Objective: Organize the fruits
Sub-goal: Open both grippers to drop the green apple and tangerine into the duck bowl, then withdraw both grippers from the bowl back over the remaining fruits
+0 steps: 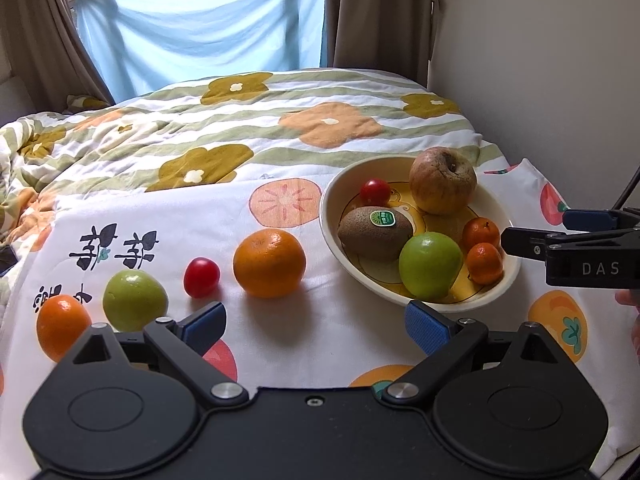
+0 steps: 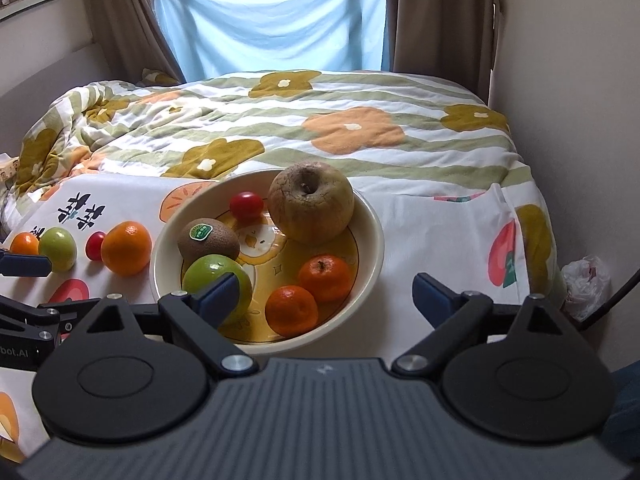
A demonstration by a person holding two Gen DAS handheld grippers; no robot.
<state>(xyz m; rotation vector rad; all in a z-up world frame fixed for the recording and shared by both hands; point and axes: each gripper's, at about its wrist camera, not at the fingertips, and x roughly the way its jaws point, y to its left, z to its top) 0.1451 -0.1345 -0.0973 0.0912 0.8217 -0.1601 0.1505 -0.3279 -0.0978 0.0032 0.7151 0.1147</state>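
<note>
A cream bowl (image 1: 506,288) (image 2: 372,240) on the bed holds a wrinkled apple (image 1: 442,180) (image 2: 312,200), a kiwi (image 1: 374,232) (image 2: 208,238), a cherry tomato (image 1: 375,191) (image 2: 246,206), a green fruit (image 1: 430,264) (image 2: 210,276) and two small mandarins (image 1: 484,262) (image 2: 292,310). Left of the bowl lie a large orange (image 1: 269,263) (image 2: 126,248), a cherry tomato (image 1: 201,277) (image 2: 95,245), a green fruit (image 1: 134,300) (image 2: 60,248) and a small orange (image 1: 62,326) (image 2: 25,243). My left gripper (image 1: 316,326) is open and empty, near the large orange. My right gripper (image 2: 326,298) is open and empty over the bowl's near side.
The fruits lie on a white printed cloth (image 1: 160,220) over a flowered quilt (image 2: 280,128). A wall (image 2: 580,80) runs along the right of the bed. A plastic bag (image 2: 586,286) lies beside the bed. Curtains and a window stand behind.
</note>
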